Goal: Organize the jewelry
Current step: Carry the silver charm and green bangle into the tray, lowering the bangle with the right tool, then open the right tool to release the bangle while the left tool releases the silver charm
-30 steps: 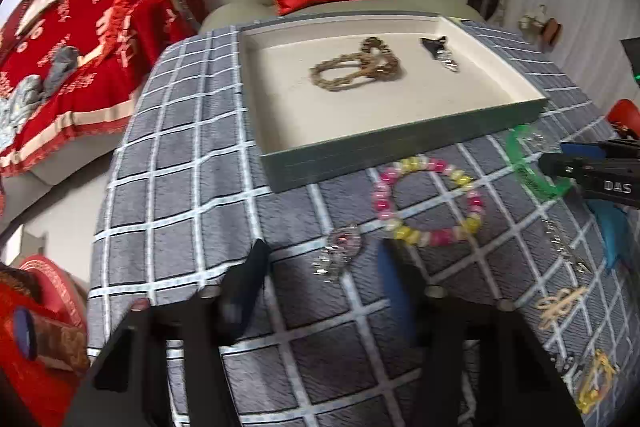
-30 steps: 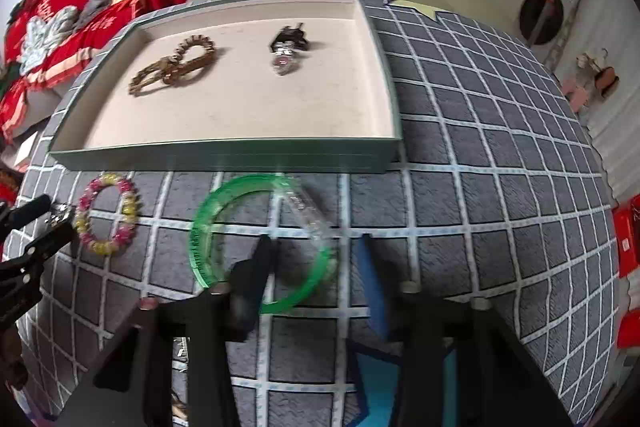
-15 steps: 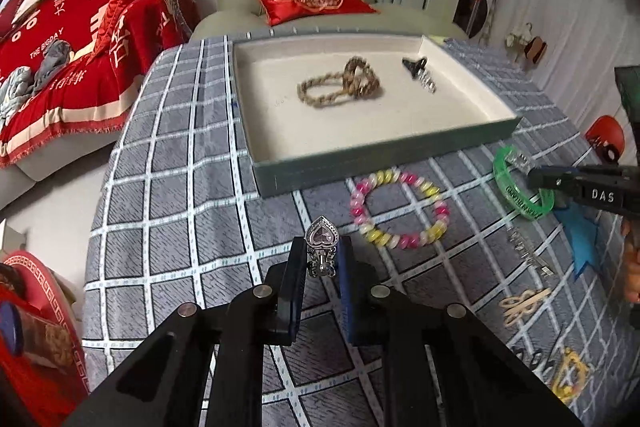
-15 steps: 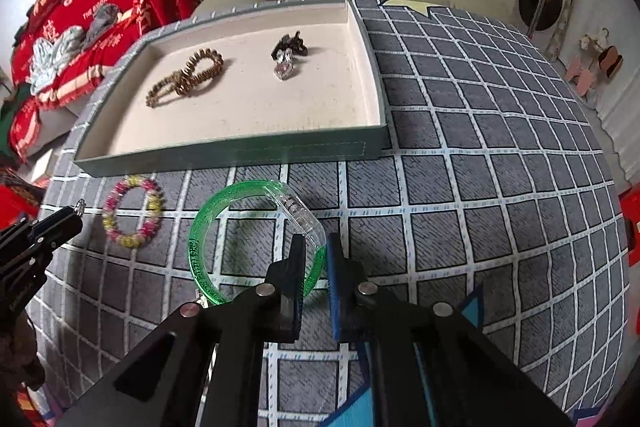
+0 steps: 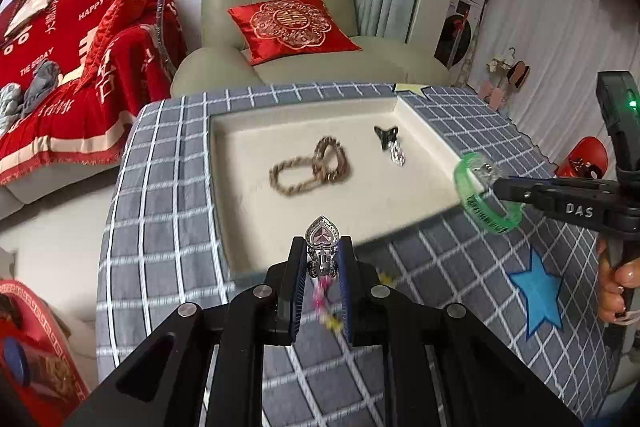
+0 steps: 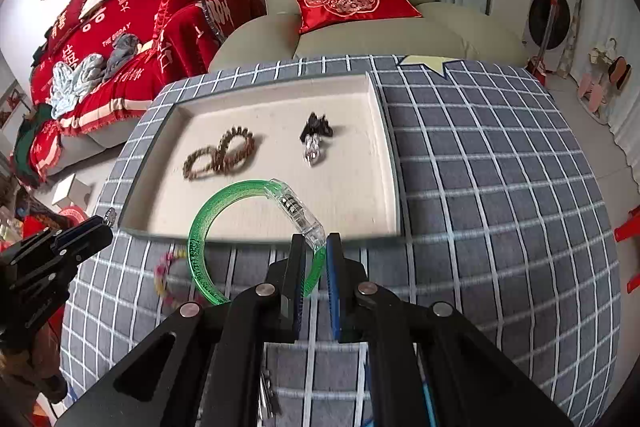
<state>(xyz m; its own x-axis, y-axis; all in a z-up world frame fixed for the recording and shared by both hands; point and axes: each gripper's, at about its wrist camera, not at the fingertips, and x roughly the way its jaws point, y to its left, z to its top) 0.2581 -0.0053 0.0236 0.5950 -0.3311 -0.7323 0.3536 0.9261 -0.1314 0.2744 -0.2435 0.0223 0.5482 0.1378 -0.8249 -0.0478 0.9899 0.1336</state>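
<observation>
While two bracelets (image 5: 310, 169) and a clip (image 5: 390, 143) lie mid-frame in the tray (image 5: 240, 227), the left gripper (image 5: 322, 259) pinches a brooch (image 5: 322, 237); the right gripper (image 6: 316, 267) clamps a bangle (image 6: 208, 223). A bead bracelet (image 6: 168, 271) waits lower left on the cloth (image 6: 480, 187).

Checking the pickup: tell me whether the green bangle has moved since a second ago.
Yes. The green bangle has left the cloth, lifted in the right gripper, and now overlaps the tray edge.

Black gripper (image 5: 323, 275), blue pads, possibly "DAS" lettering.
</observation>
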